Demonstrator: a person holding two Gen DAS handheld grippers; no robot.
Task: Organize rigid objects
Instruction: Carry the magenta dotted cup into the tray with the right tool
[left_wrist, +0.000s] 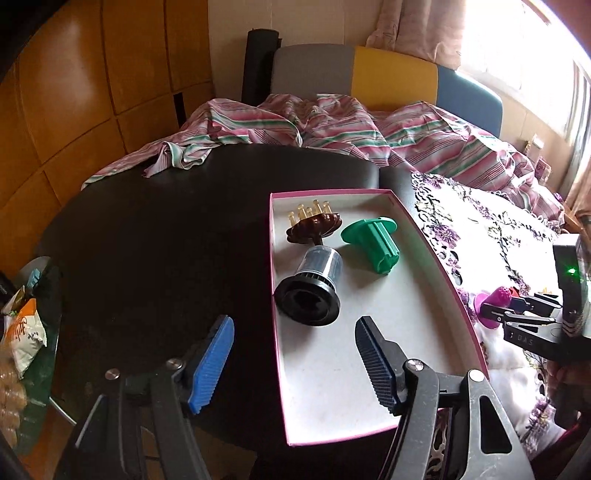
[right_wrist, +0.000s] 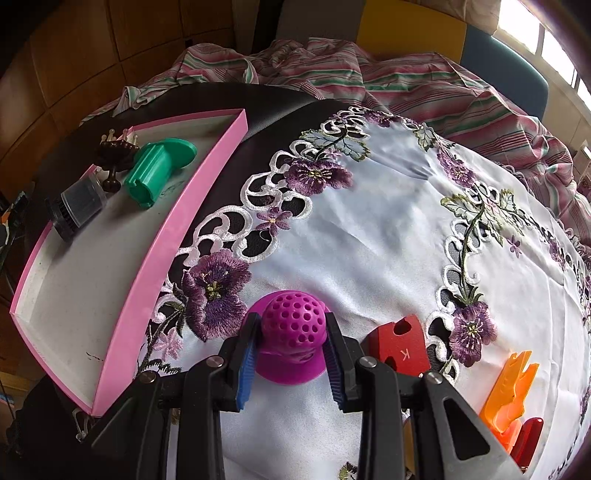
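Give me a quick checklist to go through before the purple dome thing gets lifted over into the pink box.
1. Right gripper jaws flank the purple perforated dome on both sides: ok.
2. Firm contact on the dome: looks closed on it, ok.
3. Left gripper empty, jaws open: ok.
4. Free floor in the pink box nearer the camera than the black filter, green part and brown piece: ok.
5. Red block sits close beside the dome; clearance on lift: cannot tell.
6. Left gripper hovers over the box's near end, possibly in the way: not ok.
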